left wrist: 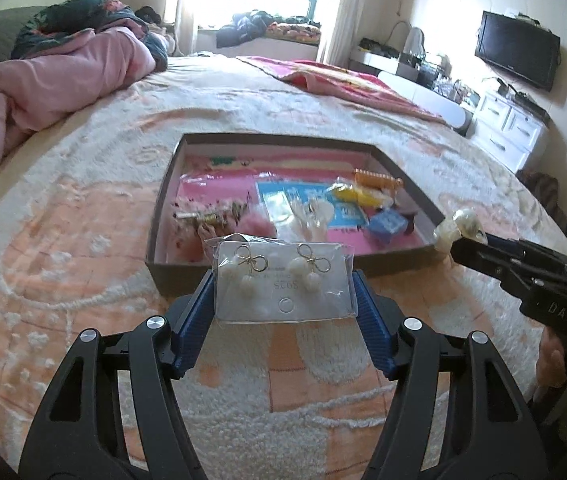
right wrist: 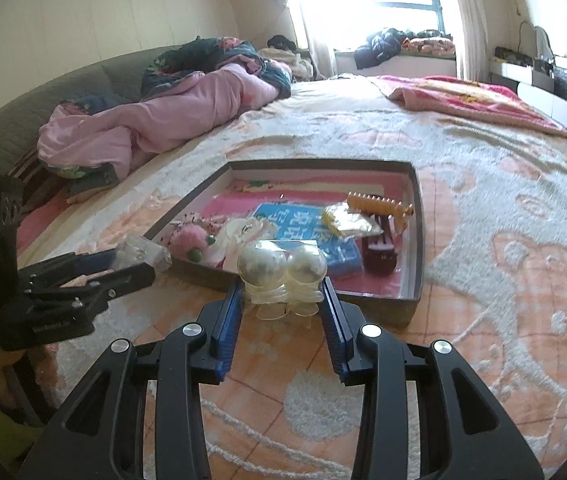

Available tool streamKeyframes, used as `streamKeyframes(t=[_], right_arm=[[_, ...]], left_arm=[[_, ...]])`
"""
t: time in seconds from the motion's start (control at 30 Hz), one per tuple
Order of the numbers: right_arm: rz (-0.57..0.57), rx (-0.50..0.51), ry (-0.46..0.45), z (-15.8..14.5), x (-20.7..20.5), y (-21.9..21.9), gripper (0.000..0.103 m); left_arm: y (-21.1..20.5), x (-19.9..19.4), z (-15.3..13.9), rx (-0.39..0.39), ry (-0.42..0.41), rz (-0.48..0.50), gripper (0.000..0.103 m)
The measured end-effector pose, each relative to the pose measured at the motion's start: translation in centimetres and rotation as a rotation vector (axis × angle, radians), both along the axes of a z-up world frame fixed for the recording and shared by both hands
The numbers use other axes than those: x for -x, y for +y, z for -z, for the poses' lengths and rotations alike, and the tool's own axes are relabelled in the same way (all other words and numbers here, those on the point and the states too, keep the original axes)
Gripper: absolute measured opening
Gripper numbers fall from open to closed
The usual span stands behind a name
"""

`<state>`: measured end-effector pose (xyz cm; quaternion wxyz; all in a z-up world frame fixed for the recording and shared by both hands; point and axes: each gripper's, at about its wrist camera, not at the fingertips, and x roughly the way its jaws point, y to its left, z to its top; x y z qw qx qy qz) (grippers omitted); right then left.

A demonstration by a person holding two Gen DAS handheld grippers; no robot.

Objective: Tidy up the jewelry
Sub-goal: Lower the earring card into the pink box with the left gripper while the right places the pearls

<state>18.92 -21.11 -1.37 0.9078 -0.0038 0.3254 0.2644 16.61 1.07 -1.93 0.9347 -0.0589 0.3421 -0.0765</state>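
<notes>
Earring card [left wrist: 283,280] in its clear sleeve is clamped by the left tongs [left wrist: 283,300], above the bed [left wrist: 83,240]. Right tongs [right wrist: 281,304] grip a clear pearl hair clip [right wrist: 281,276]. Beyond both, at 12 o'clock, sits the open box [left wrist: 163,200] holding an orange comb [right wrist: 379,206] and a blue booklet [right wrist: 283,220].

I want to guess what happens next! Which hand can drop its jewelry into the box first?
Probably right: the right gripper holds its pearl clip almost over the box edge. The left gripper holds its earring card slightly short.
</notes>
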Motion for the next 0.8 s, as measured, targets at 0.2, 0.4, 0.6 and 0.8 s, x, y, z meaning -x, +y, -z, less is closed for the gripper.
streamKeyframes(t=[0.2, 0.4, 0.6, 0.8], right_arm=[[0.017, 0.007, -0.038, -0.7, -0.2, -0.5, 0.036], [0.049, 0.010, -0.065, -1.3, -1.0, -1.3, 0.036], [0.092, 0.019, -0.084, -1.6, -1.7, -2.3, 0.036], [0.138, 0.034, -0.086, -1.4, -2.8, -3.5, 0.036]], left_arm=[[-0.2, -0.7, -0.7, 0.003, -0.016, -0.006, 0.057], [-1.2, -2.0, -1.2, -0.003, -0.031, 0.011, 0.057], [-2.8, -3.8, -0.9, -0.015, -0.028, 0.036, 0.057], [-4.1, -5.8, 0.0, -0.017, -0.010, 0.054, 0.057]])
